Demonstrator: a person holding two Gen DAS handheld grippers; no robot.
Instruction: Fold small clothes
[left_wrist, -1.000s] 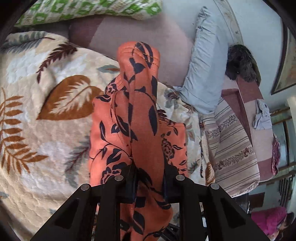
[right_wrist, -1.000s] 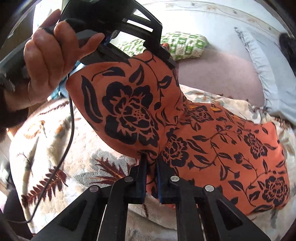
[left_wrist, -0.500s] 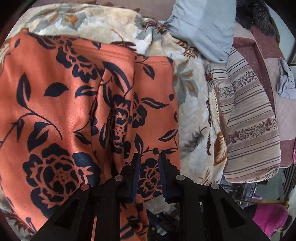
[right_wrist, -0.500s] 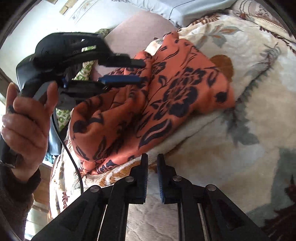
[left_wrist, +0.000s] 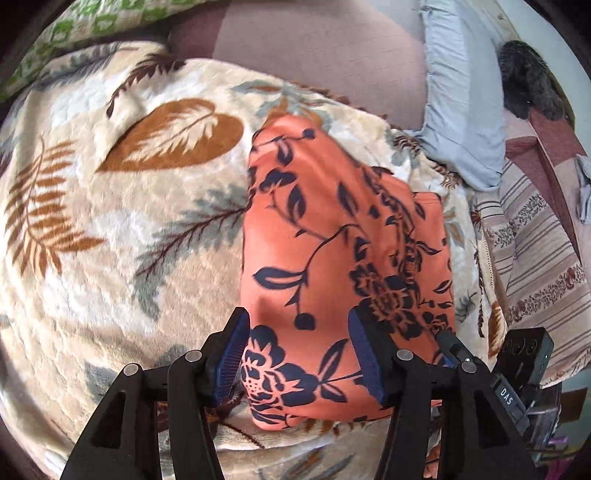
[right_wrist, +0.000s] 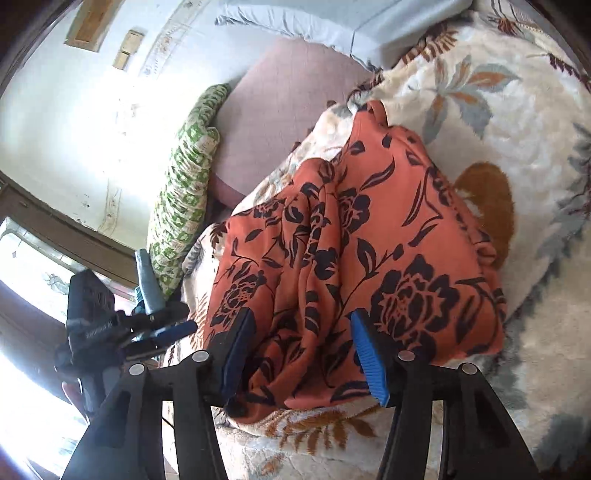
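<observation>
The orange floral garment is lying folded on the leaf-print blanket. The left tool and right tool are both gaping wide apart at its 6 o'clock edge, gripping nothing.

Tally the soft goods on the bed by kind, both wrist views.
Orange floral garment: 1
Cream leaf-print plush blanket: 1
Green-and-white patterned pillow: 1
Pale blue pillow: 1
Striped beige-and-brown cloth: 1
Total: 5
</observation>
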